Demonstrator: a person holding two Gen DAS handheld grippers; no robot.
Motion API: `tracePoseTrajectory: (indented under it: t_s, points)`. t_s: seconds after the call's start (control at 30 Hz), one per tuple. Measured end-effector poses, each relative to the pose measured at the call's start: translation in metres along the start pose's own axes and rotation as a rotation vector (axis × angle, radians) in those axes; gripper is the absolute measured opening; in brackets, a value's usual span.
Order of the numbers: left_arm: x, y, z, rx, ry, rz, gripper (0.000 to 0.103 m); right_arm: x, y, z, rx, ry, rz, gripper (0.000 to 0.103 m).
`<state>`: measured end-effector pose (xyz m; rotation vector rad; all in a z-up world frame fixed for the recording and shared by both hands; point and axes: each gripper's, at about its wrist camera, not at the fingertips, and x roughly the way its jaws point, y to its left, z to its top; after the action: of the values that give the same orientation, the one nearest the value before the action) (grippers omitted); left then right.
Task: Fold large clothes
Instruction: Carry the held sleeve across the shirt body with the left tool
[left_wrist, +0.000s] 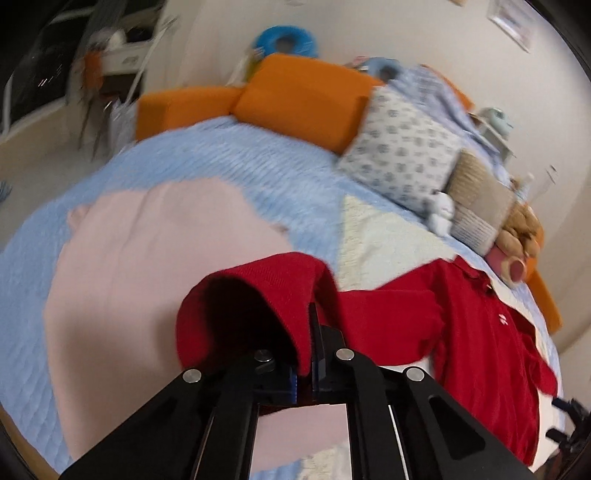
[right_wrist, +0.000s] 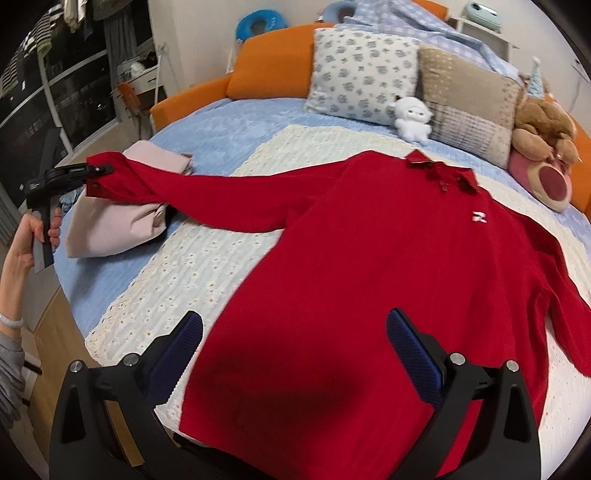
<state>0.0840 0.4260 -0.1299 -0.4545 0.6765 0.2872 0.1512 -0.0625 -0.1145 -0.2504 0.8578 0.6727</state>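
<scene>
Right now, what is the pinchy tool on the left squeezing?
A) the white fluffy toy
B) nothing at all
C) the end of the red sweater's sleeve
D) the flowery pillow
C: the left gripper is shut on the cuff of the red sweater, whose sleeve stretches out to it above a folded pink cloth.

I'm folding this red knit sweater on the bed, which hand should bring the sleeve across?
Left: its tool is shut on the red knit sweater's cuff; the right tool hangs open over the hem.
</scene>
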Motion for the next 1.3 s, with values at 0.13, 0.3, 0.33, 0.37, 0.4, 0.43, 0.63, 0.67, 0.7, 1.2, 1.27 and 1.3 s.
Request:
tracePoseTrajectory:
  t_s: [0.13, 0.3, 0.33, 0.37, 0.4, 0.43, 0.63, 0.67, 0.7, 1.2, 1.27, 1.3]
  points:
    - [-0.024, -0.083, 0.010, 0.160, -0.020, -0.089, 0.009, -0.020, -0.025, -0.010, 0.038, -0.023, -0.033, 0.098]
    - [-0.066, -0.216, -0.001, 0.431, -0.074, -0.212, 0.009, -0.045, -0.058, -0.026, 0.092, -0.051, -0.072, 0.098]
    - [-0.074, -0.251, -0.010, 0.500, -0.071, -0.249, 0.009, -0.052, -0.065, -0.030, 0.101, -0.057, -0.087, 0.098]
    - [-0.078, -0.275, -0.017, 0.547, -0.068, -0.270, 0.009, -0.056, -0.071, -0.033, 0.108, -0.060, -0.098, 0.098]
    - [-0.083, -0.302, -0.029, 0.607, -0.063, -0.291, 0.009, -0.062, -0.079, -0.038, 0.118, -0.065, -0.112, 0.098]
    - [-0.086, -0.325, -0.042, 0.664, -0.048, -0.314, 0.009, -0.068, -0.088, -0.042, 0.129, -0.067, -0.124, 0.098]
    - [-0.090, -0.417, -0.144, 0.992, 0.078, -0.394, 0.009, -0.091, -0.121, -0.064, 0.176, -0.066, -0.184, 0.098]
    - [-0.087, -0.426, -0.163, 1.034, 0.101, -0.400, 0.009, -0.093, -0.125, -0.067, 0.176, -0.062, -0.194, 0.098]
    - [-0.084, -0.427, -0.175, 1.054, 0.124, -0.405, 0.009, -0.093, -0.127, -0.070, 0.175, -0.060, -0.200, 0.098]
    - [-0.027, -0.432, -0.330, 1.382, 0.235, -0.352, 0.012, 0.015, -0.118, 0.026, 0.156, -0.026, 0.122, 0.098]
    - [-0.027, -0.433, -0.344, 1.428, 0.203, -0.315, 0.013, 0.047, -0.107, 0.067, 0.131, -0.039, 0.152, 0.095]
    - [-0.026, -0.433, -0.348, 1.439, 0.193, -0.307, 0.016, 0.067, -0.100, 0.089, 0.110, -0.031, 0.172, 0.088]
